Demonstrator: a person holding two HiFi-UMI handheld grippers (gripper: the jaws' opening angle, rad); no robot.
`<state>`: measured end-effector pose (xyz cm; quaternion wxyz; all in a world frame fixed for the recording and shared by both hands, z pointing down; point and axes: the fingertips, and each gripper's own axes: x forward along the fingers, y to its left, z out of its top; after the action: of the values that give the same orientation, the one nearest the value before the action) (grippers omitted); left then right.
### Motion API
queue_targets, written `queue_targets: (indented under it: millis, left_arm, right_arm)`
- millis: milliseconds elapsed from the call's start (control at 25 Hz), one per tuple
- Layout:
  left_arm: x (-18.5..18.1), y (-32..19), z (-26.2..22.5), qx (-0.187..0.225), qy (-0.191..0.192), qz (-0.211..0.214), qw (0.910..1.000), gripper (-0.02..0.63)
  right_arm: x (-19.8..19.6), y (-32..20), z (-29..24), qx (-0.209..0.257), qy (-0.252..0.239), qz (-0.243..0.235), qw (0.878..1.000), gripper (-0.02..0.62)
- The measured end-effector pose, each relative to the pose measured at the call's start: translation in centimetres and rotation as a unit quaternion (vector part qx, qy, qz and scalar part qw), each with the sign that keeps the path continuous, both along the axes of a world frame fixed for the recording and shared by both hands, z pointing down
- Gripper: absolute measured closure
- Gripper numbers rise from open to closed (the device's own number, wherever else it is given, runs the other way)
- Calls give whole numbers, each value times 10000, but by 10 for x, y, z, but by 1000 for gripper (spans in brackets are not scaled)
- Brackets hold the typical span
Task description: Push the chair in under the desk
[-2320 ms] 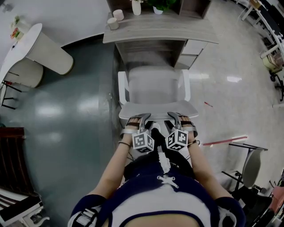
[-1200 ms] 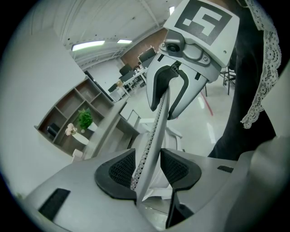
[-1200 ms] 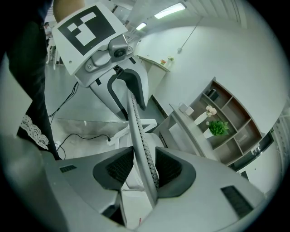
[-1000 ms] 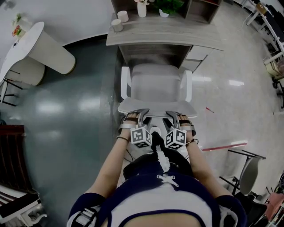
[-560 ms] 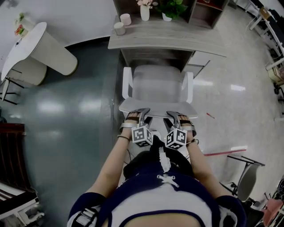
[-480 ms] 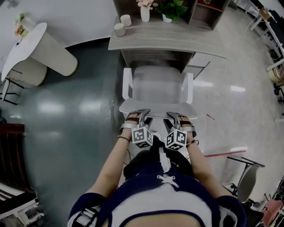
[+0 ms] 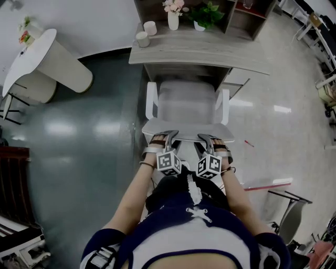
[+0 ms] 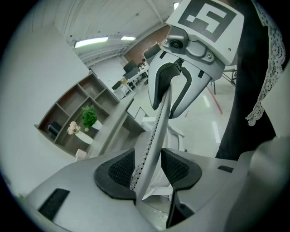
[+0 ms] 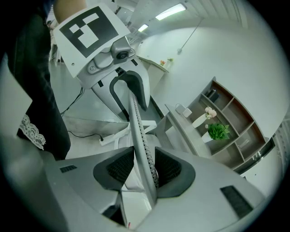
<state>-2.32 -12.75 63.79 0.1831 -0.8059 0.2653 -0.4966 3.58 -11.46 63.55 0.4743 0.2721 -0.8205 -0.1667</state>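
A white office chair (image 7: 186, 105) faces the grey desk (image 7: 202, 50), with the front of its seat under the desk's edge. Both grippers hold the top edge of the thin backrest (image 7: 187, 131) from behind. The left gripper (image 7: 164, 137) is on the left part and the right gripper (image 7: 208, 139) on the right part. In the left gripper view the backrest (image 8: 154, 136) runs between the pads, and the left gripper (image 8: 148, 165) is shut on it. The right gripper view shows the same: the backrest (image 9: 138, 131) is clamped in the right gripper (image 9: 144, 165).
Two cups (image 7: 143, 38), a vase of flowers (image 7: 173, 20) and a plant (image 7: 207, 16) stand on the desk below a shelf unit. A drawer block (image 7: 235, 79) fills the desk's right side. A round white table (image 7: 39, 50) stands far left. A folding chair (image 7: 289, 220) and a red strip (image 7: 268, 185) are at the right.
The chair has rolled forward toward the desk, its seat going further under the desktop. Both grippers have moved forward with the backrest, still clamped on it.
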Motion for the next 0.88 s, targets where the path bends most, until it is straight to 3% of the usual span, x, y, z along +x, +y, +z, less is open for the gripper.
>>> queue_targets:
  millis: [880]
  left_arm:
    - [3,-47,-2,57,70,6,10000,423]
  right_arm:
    - [2,-49,-2,3,2,11,10000,456]
